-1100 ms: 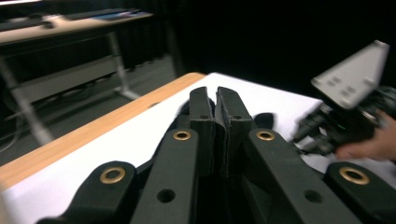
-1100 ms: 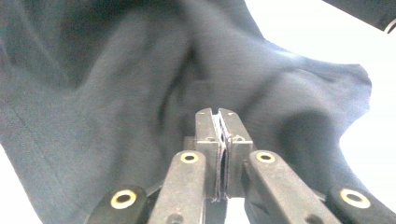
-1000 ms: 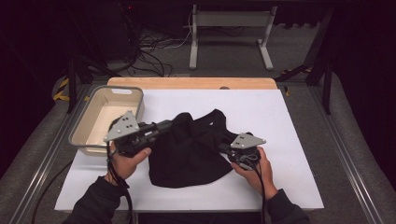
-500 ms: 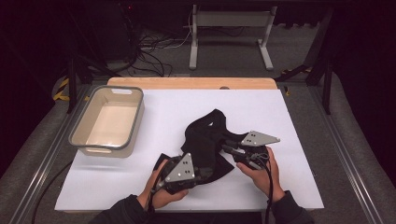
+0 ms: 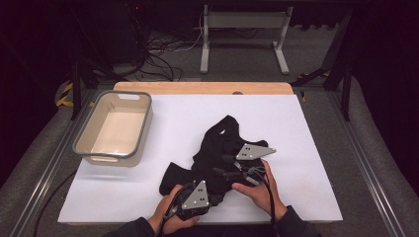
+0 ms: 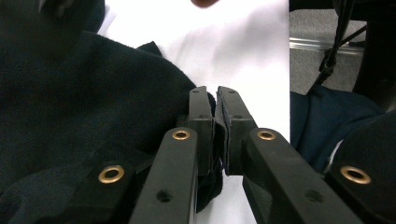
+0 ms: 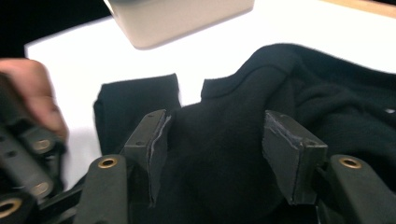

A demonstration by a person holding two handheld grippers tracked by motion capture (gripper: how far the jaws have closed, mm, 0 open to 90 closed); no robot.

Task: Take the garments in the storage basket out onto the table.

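Tongs, left [image 6: 215, 100]: closed on a fold of the black garment [image 5: 217, 153]; in the left gripper view the two black jaws are seen pressed together with dark cloth pinched between them, at the near edge of the cloth.
Tongs, right [image 7: 217, 140]: parted, having just been opening; in the right gripper view the cloth is seen lying between and beyond the jaws, and the pads are not pressed on it.
Left hand [image 5: 170, 219]: seen at the bottom of the high view, wrapped around the left tongs [image 5: 192, 200] at the near left corner of the garment.
Right hand [image 5: 259, 190]: seen just right of the garment's middle, with the grey three-cornered plate of the right tongs [image 5: 247, 165] above the cloth.
Black garment: bunched and creased on the white tabletop [image 5: 306, 148], right of centre and toward the near edge; one flap is spread out to the left, a narrower part is stretched toward the far side.
Tub [image 5: 116, 128]: a beige, grey-rimmed plastic tub is placed on the left part of the tabletop, well apart from the garment; nothing is seen inside it.
Tabletop edge: a strip of bare wood [image 5: 202, 88] is left showing along the far side of the white sheet.
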